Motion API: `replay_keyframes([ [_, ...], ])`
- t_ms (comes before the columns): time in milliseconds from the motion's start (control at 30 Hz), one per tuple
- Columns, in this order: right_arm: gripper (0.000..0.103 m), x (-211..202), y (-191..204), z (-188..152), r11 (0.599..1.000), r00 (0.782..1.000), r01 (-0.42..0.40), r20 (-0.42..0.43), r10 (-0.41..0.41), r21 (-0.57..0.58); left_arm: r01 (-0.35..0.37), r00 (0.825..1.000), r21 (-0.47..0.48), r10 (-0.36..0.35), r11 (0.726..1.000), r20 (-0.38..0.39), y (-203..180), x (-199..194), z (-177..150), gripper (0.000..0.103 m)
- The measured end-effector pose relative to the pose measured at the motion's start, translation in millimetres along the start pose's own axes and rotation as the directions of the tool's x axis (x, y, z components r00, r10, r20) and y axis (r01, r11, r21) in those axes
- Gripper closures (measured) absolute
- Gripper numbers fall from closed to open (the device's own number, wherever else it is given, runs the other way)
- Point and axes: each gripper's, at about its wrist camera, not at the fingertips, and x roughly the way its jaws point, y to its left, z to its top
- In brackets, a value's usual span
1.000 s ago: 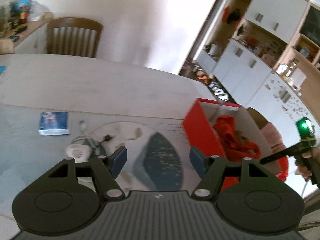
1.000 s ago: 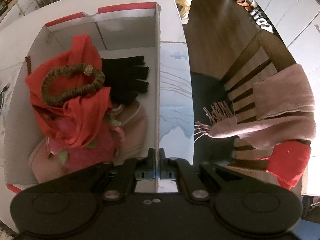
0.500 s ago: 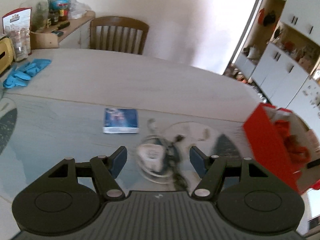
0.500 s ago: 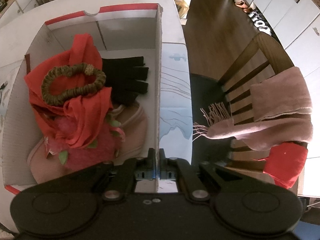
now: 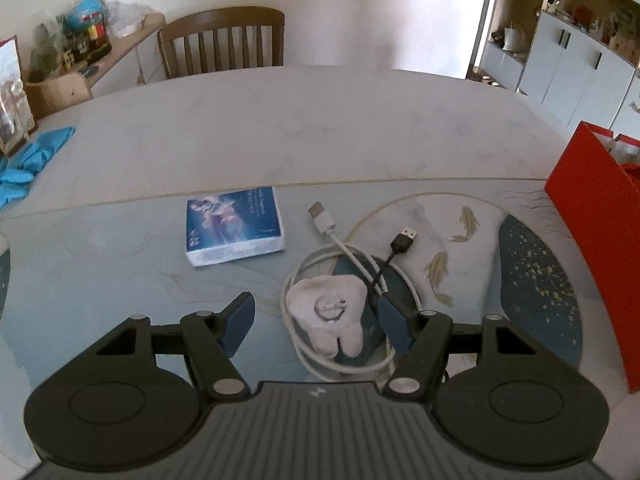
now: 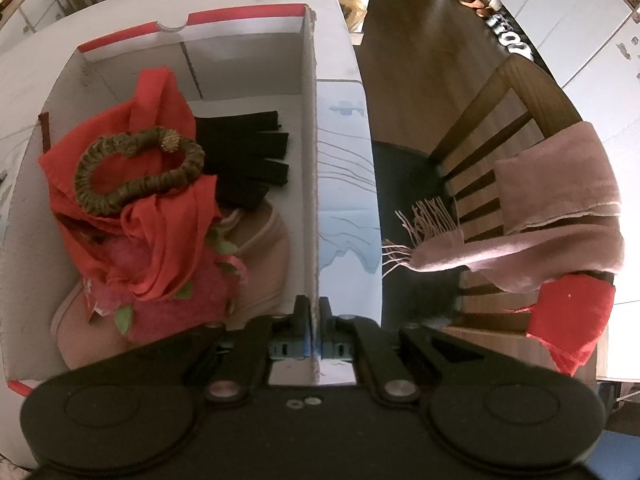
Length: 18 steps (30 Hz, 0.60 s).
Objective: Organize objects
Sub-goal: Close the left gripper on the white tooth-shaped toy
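On the far left edge of the bench lies a heap of blue gloves. Further right, a blue tissue pack rests flat on the patterned mat. The left tongs stand spread above the mat, nothing between their pads. Between the two fingers, nearer the right one, sits a white tooth-shaped plush, lying on a coil of white cable whose plug points toward the tissue pack. A black cable crosses the coil just to the right, its plug free on the mat. At the far right stands the red box, well apart from the plush.

Seen from the right wrist, the same box holds a red cloth with a brown scrunchie on top, a black glove beside it, and pink items underneath. The right tongs are pressed together on the box's right wall, pinching its top edge. Right of the bench, a wooden chair carries a pink scarf and a red fabric piece.
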Motion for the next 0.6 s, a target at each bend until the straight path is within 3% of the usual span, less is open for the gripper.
replay_keyframes([
  [233,0.100,2,0,1,1.000,1.000,0.005,-0.005,-0.005,0.000,-0.027,1.000,0.068,0.028,0.997,-0.006,-14,17,0,0.059],
  [500,0.100,1,-1,1,1.000,1.000,0.004,-0.004,-0.004,0.000,-0.017,1.000,0.080,0.018,0.997,-0.020,-21,27,0,0.059],
  [600,0.100,1,-1,0,1.000,1.000,0.003,-0.002,-0.003,0.001,-0.020,1.000,0.078,0.022,0.997,-0.022,-21,28,1,0.063],
])
